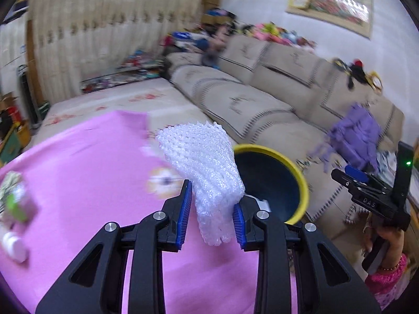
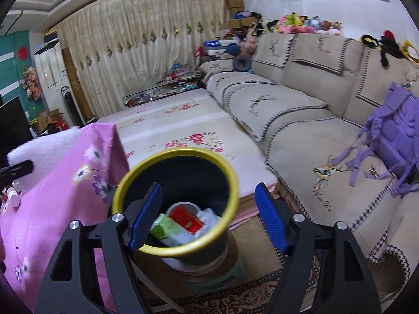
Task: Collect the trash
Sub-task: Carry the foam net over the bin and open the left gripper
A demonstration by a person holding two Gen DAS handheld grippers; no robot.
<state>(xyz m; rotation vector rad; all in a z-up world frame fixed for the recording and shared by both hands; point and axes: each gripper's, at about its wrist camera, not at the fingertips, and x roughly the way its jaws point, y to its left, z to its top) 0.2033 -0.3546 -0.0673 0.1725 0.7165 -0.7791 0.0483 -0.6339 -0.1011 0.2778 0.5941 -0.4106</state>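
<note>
two small leftovers sit at the far left of the pink flowered cloth [image 1: 86, 172]: a blurred green-and-white wrapper [image 1: 14, 198] and a white cap [image 1: 15, 246], both well apart from the claws. moving right, the left gripper [image 1: 212, 209] is clamped on a white foam net sleeve [image 1: 204, 167], a soft, springy mesh tube pinched at its lower part, its long axis running up and away from the fingers and leaning slightly left. just right of it and beyond lies the bin [image 1: 298, 172], round, dark inside with a glossy yellow rim; the sleeve looks beside the opening, not yet over it, so the drop likely needs a short carry rightward. the left claw is the nearer one for this. farthest right, the right gripper [image 2: 207, 212] stands wide and empty above the bin [image 2: 125, 180], where a green packet [image 2: 167, 229], red wrapper [image 2: 187, 219] and crumpled white plastic [image 2: 209, 217] already lie.
</note>
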